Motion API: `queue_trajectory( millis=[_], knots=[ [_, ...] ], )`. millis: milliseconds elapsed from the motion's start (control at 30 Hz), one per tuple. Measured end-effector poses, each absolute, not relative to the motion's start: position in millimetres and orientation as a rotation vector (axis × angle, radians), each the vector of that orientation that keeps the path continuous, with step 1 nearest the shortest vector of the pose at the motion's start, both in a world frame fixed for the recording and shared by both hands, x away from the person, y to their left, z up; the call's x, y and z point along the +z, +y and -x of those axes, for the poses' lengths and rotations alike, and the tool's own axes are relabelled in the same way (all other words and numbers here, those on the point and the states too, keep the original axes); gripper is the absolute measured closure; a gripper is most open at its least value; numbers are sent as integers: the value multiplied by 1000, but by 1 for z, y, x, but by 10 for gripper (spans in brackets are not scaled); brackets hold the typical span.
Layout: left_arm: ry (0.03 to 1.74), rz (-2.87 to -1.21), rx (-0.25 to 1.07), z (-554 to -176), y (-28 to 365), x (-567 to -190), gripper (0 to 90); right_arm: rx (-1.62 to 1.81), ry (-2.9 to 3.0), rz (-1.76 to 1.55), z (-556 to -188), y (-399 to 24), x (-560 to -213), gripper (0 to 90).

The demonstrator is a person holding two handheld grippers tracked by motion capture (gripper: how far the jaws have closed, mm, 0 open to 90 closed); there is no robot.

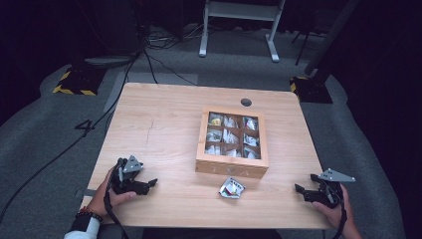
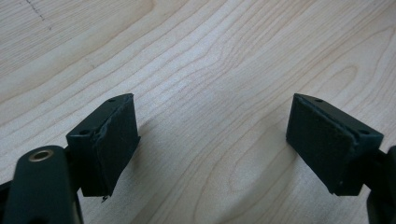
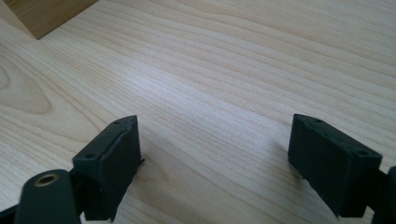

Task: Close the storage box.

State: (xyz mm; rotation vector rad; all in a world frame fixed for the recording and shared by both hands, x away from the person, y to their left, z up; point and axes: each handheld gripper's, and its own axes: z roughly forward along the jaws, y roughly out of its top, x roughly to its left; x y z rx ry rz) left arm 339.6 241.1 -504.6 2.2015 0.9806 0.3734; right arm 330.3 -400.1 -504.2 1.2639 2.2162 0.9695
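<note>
**Idle Position Ahead of Packet Pickup: Hazards**

Counter (image 1: 164,124): light wood, carrying everything below. Smooth grain seen in both gripper views; low friction likely, in judgement, so a flat item slides when nudged sideways.

Wooden box (image 1: 232,168): placed right of centre, lid closed with a glazed top, nine compartments visible through it, each holding small packets. Front wall just behind the loose packet, apart from it. Hazard: a forward push on the packet drives it against this wall and crumples it.

Left gripper (image 1: 152,183): resting low at the near left of the counter, jaws released and spread wide, nothing between them. Well apart from the packet.

Right gripper (image 1: 298,188): resting at the near right edge, jaws likewise released and empty. Also well apart from the packet; a corner of the box visible at the upper left of the right gripper view.

Foil packet (image 1: 232,188): lying flat on the counter in front of the box, between the two grippers. Thin and glossy; probable failure modes: jaws closing above it and missing, pads skidding off the foil, or scraping the counter on too steep a descent.
</note>
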Motion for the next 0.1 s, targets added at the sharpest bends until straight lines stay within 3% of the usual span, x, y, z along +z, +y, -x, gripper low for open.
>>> queue_trajectory(
  millis=[100],
  knots=[
    [984,-2198,373,-340,241,-505,165,970,2216,-1265,-330,-400,-504,170]
  ],
)
